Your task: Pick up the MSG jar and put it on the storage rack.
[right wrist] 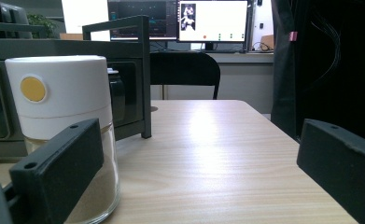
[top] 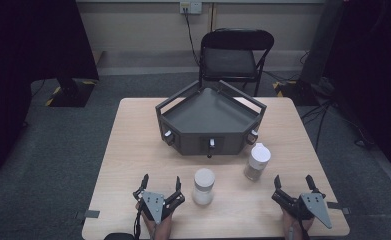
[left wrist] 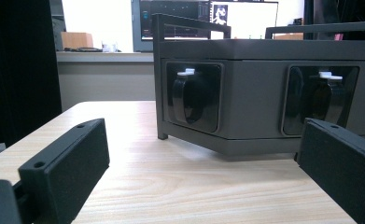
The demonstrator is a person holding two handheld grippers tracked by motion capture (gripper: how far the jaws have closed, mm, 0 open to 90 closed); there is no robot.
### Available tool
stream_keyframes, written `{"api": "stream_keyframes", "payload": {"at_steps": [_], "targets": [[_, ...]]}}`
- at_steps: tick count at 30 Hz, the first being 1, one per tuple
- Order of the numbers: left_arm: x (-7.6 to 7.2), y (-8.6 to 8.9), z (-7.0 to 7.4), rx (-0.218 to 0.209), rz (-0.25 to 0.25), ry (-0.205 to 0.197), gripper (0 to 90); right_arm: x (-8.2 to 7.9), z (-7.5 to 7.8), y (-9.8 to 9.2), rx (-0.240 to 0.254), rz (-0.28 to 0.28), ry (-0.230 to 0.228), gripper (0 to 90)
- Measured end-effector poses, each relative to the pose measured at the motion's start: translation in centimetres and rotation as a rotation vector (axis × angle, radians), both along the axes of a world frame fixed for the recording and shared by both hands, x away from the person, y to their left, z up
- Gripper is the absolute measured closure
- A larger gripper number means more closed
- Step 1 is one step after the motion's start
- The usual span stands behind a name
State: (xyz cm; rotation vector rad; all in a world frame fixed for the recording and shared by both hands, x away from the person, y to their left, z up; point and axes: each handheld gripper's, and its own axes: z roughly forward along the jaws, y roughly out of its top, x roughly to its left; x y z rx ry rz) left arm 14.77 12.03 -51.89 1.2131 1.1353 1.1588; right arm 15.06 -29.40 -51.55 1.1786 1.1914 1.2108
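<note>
No word, number or brand can be read on anything here. The nearest thing to a sign is a plain round yellow dot (right wrist: 33, 89) on the white cap of the clear glass shaker jar (right wrist: 63, 140), at about nine o'clock on the cap's face in the right gripper view; it carries no lettering. The lit computer monitor (right wrist: 213, 21) behind the table, at twelve o'clock in that view, shows a small dark picture and a few coloured dots, too small to read. The second dark monitor (left wrist: 175, 21) in the left gripper view has rows of text, blurred beyond reading.
</note>
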Motion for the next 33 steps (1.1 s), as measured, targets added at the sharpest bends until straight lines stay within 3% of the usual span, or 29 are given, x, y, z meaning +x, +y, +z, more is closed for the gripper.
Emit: {"api": "stream_keyframes", "payload": {"at_steps": [33], "targets": [[0.0, -0.09, 0.02, 0.0, 0.005, 0.001, 0.3, 0.0, 0.01, 0.03, 0.0, -0.002, 0.001, 0.0]]}}
